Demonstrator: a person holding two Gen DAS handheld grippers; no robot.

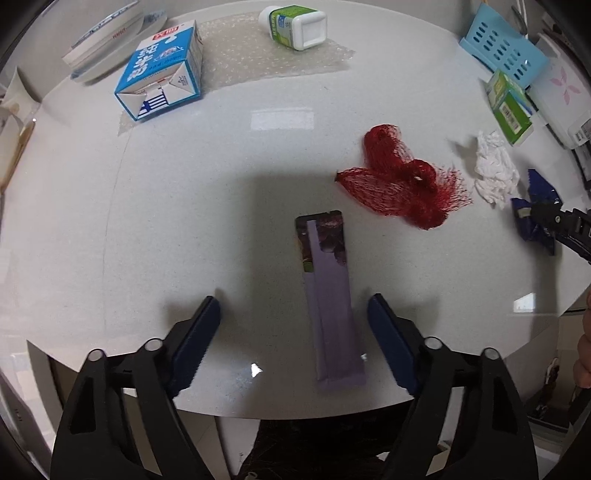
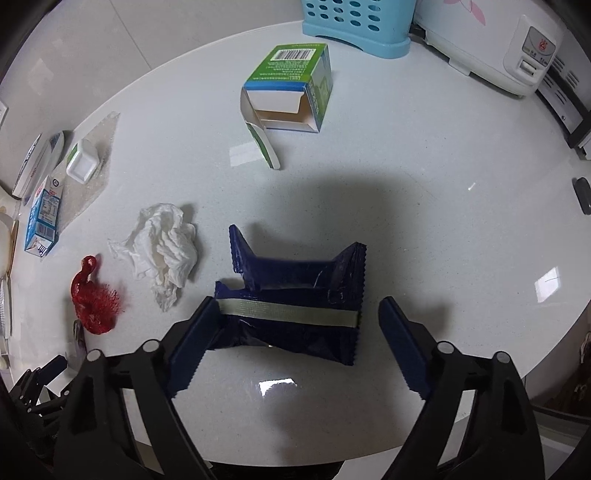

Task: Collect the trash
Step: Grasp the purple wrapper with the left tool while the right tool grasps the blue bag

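Observation:
A long purple wrapper [image 1: 330, 299] lies flat on the white table between the fingers of my open left gripper [image 1: 295, 310]. A torn dark blue wrapper [image 2: 295, 306] lies between the fingers of my open right gripper [image 2: 297, 310]; its left finger [image 2: 194, 332] touches the wrapper's edge. The blue wrapper [image 1: 535, 214] and the right gripper also show at the right of the left wrist view. A red net bag [image 1: 402, 181] [image 2: 96, 302] and a crumpled white tissue [image 1: 493, 170] [image 2: 162, 247] lie between the two.
A blue milk carton [image 1: 162, 74] [image 2: 42, 218], a white-green bottle [image 1: 293, 26] on bubble wrap [image 1: 258, 59], and an open green box [image 2: 291, 88] [image 1: 511, 107] lie further back. A light blue basket [image 2: 354, 22] and a white appliance [image 2: 509, 48] stand behind. The table edge [image 1: 295, 411] is near.

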